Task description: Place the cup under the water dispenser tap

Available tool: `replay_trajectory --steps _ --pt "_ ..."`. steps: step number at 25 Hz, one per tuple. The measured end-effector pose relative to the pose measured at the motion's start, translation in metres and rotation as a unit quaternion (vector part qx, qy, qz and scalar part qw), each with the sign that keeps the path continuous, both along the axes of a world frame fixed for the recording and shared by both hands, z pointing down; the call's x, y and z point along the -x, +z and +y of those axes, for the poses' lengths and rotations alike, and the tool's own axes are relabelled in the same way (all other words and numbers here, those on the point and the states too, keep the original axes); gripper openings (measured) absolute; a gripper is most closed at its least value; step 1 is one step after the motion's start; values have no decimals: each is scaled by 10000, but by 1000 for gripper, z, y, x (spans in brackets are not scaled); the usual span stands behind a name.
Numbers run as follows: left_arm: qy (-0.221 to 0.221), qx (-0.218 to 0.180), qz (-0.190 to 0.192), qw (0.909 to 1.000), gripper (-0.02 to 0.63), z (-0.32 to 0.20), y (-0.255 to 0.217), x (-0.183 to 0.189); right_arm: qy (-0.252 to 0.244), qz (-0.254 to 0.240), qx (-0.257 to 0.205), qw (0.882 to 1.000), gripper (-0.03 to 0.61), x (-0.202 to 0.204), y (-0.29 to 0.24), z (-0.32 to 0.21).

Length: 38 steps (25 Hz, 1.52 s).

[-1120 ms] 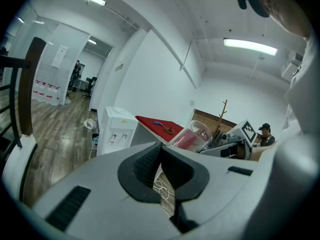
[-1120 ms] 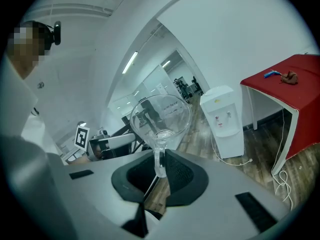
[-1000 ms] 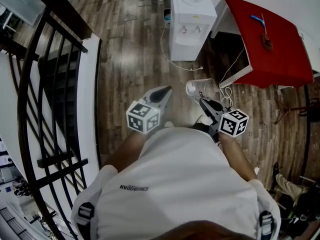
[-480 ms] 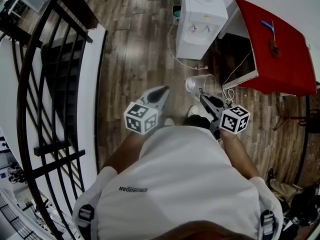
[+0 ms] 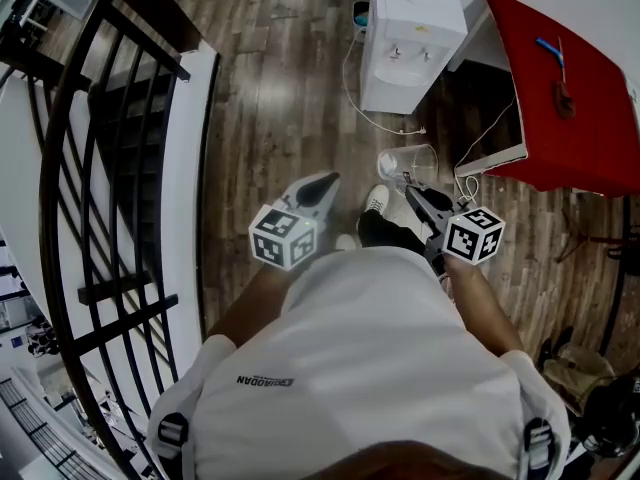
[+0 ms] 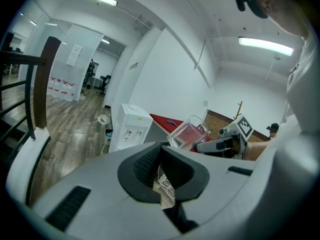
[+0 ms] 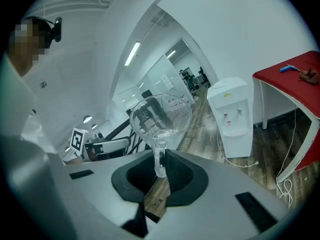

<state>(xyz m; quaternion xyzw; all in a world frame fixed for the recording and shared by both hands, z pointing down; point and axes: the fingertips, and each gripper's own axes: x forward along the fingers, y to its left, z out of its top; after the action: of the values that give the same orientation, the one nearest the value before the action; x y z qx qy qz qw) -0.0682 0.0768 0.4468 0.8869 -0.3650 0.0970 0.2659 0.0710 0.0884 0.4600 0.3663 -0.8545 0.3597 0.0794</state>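
Ahead on wood floor (image 5: 265, 118), water dispenser (image 5: 412, 38) stands well apart from cup (image 5: 410, 160); right tongs (image 5: 412, 193) pinching clear cup by handle, mid-air; left tongs (image 5: 325, 183) pressed together, empty. Walk up, hold cup level, approach taps square-on, mind cable (image 5: 375, 116); red table (image 5: 570, 88) to right & railing (image 5: 110, 168) to left.

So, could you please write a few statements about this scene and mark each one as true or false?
1. The right gripper holds the clear cup by its handle. True.
2. The cup already stands under the water dispenser tap. False: it is in the air, apart from the dispenser.
3. The left gripper holds a second cup. False: nothing is between its jaws.
4. A red table stands beside the dispenser. True.
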Motion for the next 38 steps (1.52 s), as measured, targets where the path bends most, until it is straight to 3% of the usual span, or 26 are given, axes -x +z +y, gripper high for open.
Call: replay_trajectory --steps 6,12,19,26,38 --pt "14 -90 -219 9997 -3 -54 -6 -6 112 -148 -39 9998 51 -12 5 -56" --pt "237 -157 -321 9991 -3 -106 -11 -46 99 -228 -194 9995 51 -32 -1 -116" --pt "269 -148 -497 9983 -3 -157 -9 -72 14 240 -552 9982 51 -63 6 -160" --pt "315 -240 -574 9976 -3 -195 -9 -103 170 288 -279 9990 51 -105 35 -181" --pt "599 267 -956 9933 -3 -198 25 -118 306 296 131 9990 51 -126 77 -188"
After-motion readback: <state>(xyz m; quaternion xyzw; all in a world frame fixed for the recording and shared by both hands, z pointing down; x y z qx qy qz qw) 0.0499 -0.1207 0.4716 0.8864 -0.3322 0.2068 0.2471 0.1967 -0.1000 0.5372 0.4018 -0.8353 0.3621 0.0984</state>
